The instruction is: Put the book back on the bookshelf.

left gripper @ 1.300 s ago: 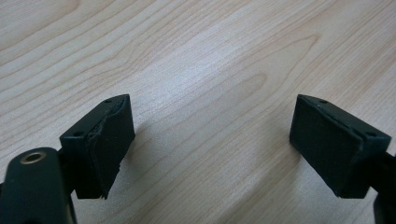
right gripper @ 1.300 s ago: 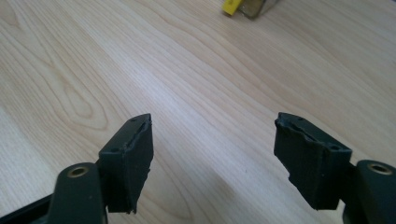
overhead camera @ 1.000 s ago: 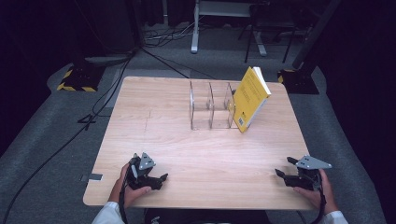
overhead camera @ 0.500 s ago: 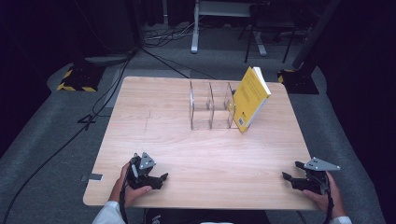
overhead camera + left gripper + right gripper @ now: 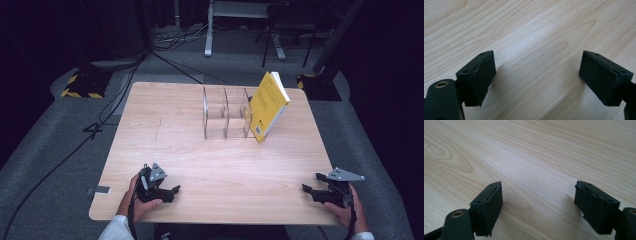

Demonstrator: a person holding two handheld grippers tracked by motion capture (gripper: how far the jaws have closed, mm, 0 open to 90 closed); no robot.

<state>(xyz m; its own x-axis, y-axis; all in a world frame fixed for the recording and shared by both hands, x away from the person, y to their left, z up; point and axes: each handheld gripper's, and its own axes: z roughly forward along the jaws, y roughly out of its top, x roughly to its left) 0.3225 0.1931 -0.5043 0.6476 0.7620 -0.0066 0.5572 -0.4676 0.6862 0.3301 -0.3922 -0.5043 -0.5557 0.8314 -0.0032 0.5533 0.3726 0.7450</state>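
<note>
1. Grippers rest low in the frame: left gripper (image 5: 172,190) and right gripper (image 5: 306,189), jaws apart, empty; the right's have just been opening.
2. Yellow book (image 5: 267,106) leans on the clear rack (image 5: 225,112), upper centre-right.
3. Judged next: a reach up-frame toward the book.

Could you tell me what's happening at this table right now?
A person holds the left gripper and the right gripper low at the near edge of the wooden table, both open and empty; the right jaws have just been opening. Farther back, a yellow book leans tilted against a clear divider rack, untouched.
</note>
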